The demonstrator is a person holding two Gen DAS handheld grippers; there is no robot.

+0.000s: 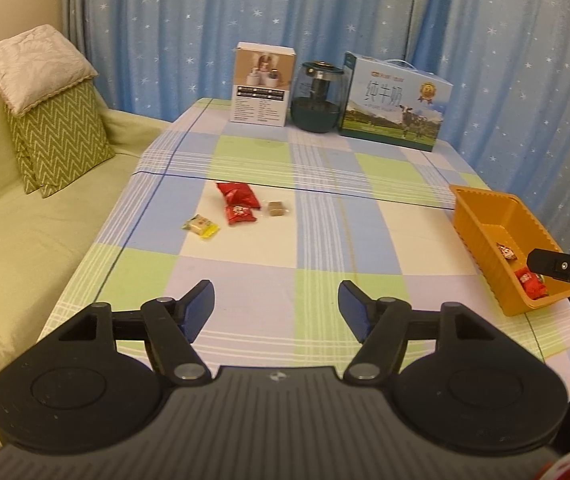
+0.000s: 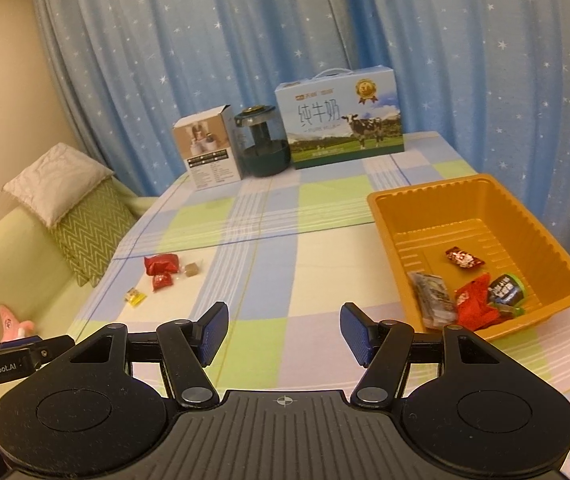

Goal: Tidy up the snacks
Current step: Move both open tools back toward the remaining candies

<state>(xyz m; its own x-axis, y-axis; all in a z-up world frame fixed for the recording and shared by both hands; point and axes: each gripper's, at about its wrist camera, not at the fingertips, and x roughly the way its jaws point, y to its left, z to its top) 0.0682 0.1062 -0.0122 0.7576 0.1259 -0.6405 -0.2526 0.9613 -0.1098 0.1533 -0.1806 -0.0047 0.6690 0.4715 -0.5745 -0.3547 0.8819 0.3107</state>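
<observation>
On the checked tablecloth (image 1: 325,240) lie loose snacks: a large red packet (image 1: 238,194), a small red packet (image 1: 239,215), a yellow candy (image 1: 201,226) and a brown cube in clear wrap (image 1: 278,208). An orange tray (image 2: 481,208) at the right holds several snacks, among them a red packet (image 2: 475,304), a silver packet (image 2: 433,296) and a small red-and-white candy (image 2: 464,258). My left gripper (image 1: 277,312) hangs open over the near table, short of the loose snacks, nothing between its fingers. My right gripper (image 2: 284,334) is open and empty, left of the tray.
A white product box (image 1: 263,84), a dark glass jar (image 1: 317,98) and a blue milk carton (image 1: 395,100) stand along the table's far edge before blue star curtains. A green sofa (image 1: 13,248) with cushions (image 1: 57,140) borders the table's left side.
</observation>
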